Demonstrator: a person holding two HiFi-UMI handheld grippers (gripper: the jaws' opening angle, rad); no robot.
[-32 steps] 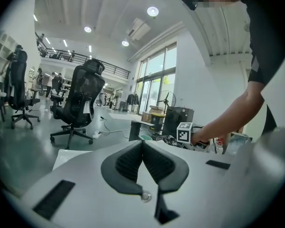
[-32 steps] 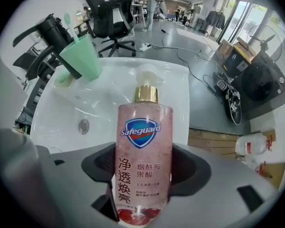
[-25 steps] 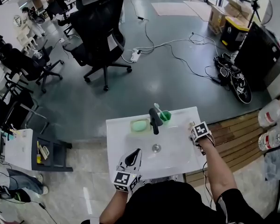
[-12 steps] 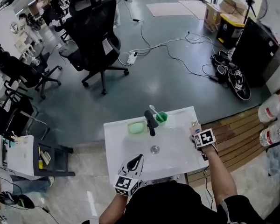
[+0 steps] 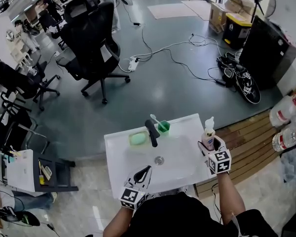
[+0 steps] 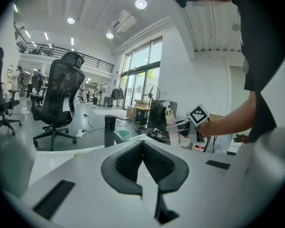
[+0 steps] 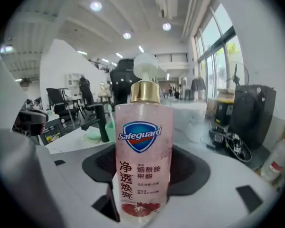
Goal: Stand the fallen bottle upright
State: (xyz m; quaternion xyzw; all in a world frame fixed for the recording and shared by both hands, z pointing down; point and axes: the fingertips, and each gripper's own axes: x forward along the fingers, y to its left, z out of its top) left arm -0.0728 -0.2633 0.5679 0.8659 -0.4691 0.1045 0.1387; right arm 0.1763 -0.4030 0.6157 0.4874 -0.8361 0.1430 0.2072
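Observation:
A clear pink pump bottle of hand soap [image 5: 208,132] stands upright in my right gripper [image 5: 210,144] at the right rim of the white sink [image 5: 117,158]. In the right gripper view the bottle [image 7: 143,146] fills the middle, and the right gripper [image 7: 143,175] is shut on its lower body. I cannot tell whether its base touches the sink. My left gripper [image 5: 144,171] hovers at the sink's front edge, shut and empty. In the left gripper view the left gripper [image 6: 142,148] has its pads together, with the bottle [image 6: 170,122] far off to the right.
A black faucet [image 5: 151,132] rises at the sink's back, with a green soap dish [image 5: 137,138] to its left and a green cup [image 5: 163,126] holding a toothbrush to its right. Wooden boards [image 5: 246,137] and large water bottles [image 5: 286,117] lie to the right. An office chair [image 5: 91,38] stands beyond.
My right gripper has risen and tipped up, bringing the soap bottle from hidden and low to upright at the sink's right rim. The left gripper shifted slightly along the front edge.

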